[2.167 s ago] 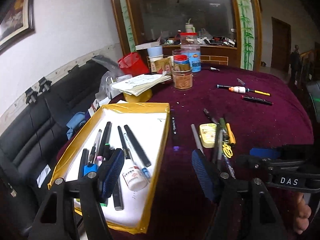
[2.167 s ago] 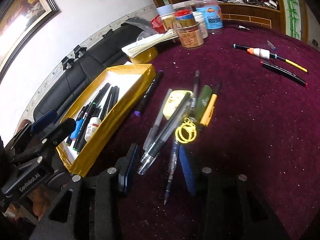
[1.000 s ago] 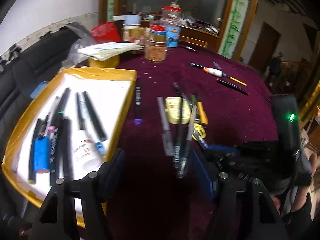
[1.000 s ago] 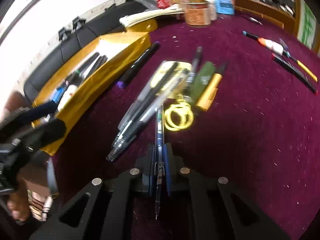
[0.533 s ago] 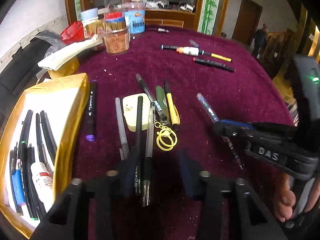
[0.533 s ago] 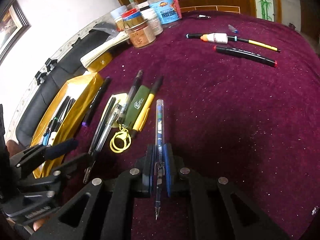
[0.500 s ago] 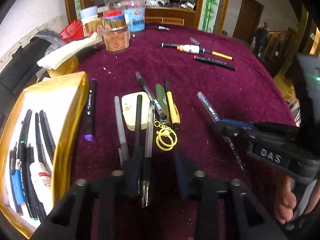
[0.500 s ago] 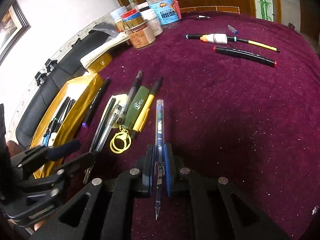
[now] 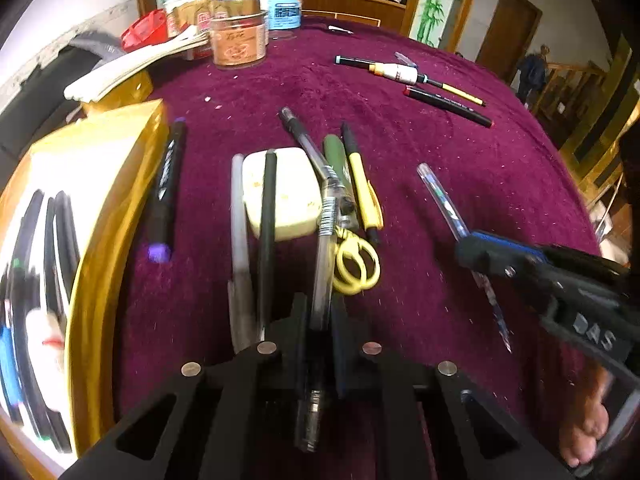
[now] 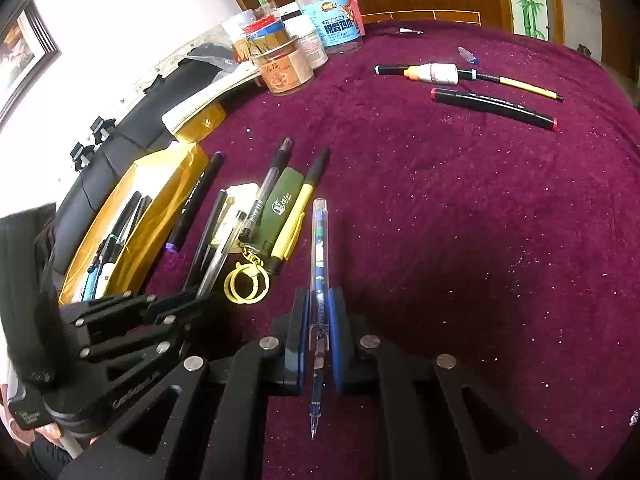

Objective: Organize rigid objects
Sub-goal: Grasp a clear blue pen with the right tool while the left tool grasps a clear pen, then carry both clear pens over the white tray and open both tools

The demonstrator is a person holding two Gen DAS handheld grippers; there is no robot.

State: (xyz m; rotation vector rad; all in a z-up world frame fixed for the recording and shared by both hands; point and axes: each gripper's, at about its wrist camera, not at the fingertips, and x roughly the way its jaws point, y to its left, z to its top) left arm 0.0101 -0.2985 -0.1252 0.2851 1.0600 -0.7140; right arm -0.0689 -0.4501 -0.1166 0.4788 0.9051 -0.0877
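My left gripper [image 9: 320, 320] is shut on a clear gel pen [image 9: 325, 248] in the pile of pens on the purple tablecloth. My right gripper [image 10: 318, 312] is shut on a blue patterned pen [image 10: 319, 248] and holds it just above the cloth; it also shows at the right of the left wrist view [image 9: 480, 256]. The pile holds a grey pen [image 9: 239, 232], a black pen [image 9: 267, 216], a cream tin [image 9: 290, 196], a green case [image 10: 282, 206], a yellow pen [image 10: 294, 222] and a yellow key ring [image 10: 246, 282]. The gold-rimmed tray [image 9: 108, 216] with several pens lies at the left.
A purple-tipped marker [image 9: 166, 184] lies beside the tray. A correction pen [image 10: 432, 73] and a red-capped black marker [image 10: 494, 110] lie at the far right. Jars [image 10: 286, 68] and a stack of papers [image 9: 132, 64] stand at the back. A black sofa [image 10: 120, 148] is left of the table.
My left gripper has moved in on the pile and closed on the clear gel pen. My right gripper still holds the blue pen, almost unmoved.
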